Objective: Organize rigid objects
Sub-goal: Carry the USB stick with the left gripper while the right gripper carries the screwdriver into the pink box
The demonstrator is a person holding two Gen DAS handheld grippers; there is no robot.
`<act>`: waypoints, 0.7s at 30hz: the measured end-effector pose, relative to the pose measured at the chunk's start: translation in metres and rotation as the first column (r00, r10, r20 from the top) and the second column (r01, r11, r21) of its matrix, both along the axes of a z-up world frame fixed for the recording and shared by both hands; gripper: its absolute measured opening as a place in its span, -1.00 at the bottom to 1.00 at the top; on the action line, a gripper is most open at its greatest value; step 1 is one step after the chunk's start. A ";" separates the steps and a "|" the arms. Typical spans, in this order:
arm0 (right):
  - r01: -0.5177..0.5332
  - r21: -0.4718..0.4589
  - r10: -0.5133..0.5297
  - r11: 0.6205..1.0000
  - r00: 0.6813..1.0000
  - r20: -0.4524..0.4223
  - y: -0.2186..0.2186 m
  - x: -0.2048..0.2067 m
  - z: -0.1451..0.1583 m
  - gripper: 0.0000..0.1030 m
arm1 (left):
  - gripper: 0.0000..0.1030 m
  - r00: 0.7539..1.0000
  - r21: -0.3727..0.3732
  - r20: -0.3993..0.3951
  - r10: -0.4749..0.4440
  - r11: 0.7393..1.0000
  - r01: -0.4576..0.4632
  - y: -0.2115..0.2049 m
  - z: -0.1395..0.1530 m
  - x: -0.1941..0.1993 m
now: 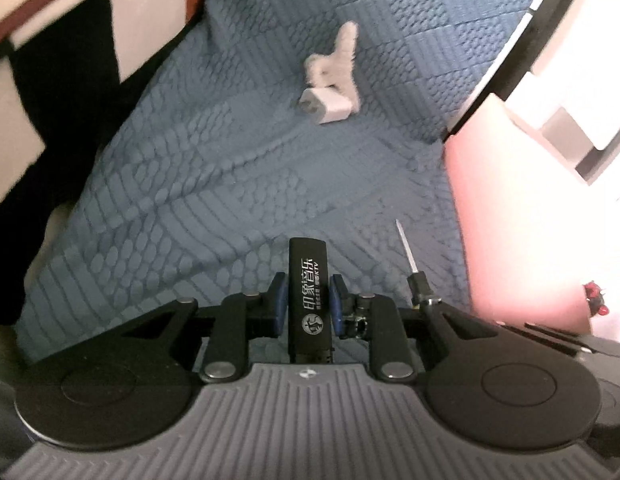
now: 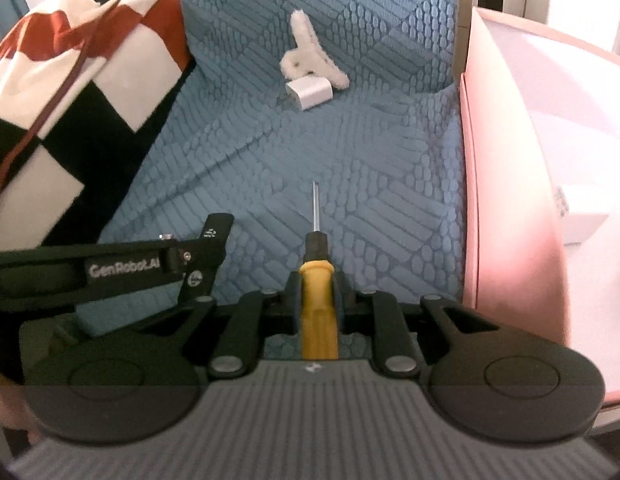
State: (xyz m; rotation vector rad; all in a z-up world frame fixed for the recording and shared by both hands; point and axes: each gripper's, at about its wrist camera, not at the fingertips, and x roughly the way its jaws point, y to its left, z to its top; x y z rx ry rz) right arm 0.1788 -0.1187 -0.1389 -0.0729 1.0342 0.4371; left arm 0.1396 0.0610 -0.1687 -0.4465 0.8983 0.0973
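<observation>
Two grippers hover side by side over the blue quilt, with the pink box at our right. Our left gripper pinches a black stick between its fingers; our right gripper pinches the yellow screwdriver, shaft pointing forward. Both are held low and level, lifted off the quilt. Farther ahead lie a white charger and a fuzzy clip, touching. We judge the risk is collision: the grippers sit close, and swinging toward the box could knock one load loose, or the thin shaft could snag the wall.
</observation>
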 end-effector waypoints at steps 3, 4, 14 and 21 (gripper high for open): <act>0.011 0.004 -0.011 1.000 1.000 0.000 -0.002 0.001 0.008 -0.62 | -0.51 1.000 -0.033 0.003 0.012 0.999 -0.012 0.002 0.008 -0.003; 0.014 0.007 -0.014 1.000 1.000 0.000 -0.003 0.002 0.011 -0.62 | -0.51 1.000 -0.043 0.006 0.018 0.999 -0.017 0.004 0.011 -0.005; 0.064 0.057 -0.065 0.996 0.998 0.014 -0.016 0.001 0.068 -0.62 | -0.51 0.998 -0.095 0.040 0.040 0.995 -0.037 0.009 0.064 -0.017; 0.057 0.074 -0.060 0.996 0.997 0.041 -0.023 -0.010 0.109 -0.62 | -0.51 0.997 -0.103 0.071 0.013 0.995 -0.005 0.003 0.108 -0.025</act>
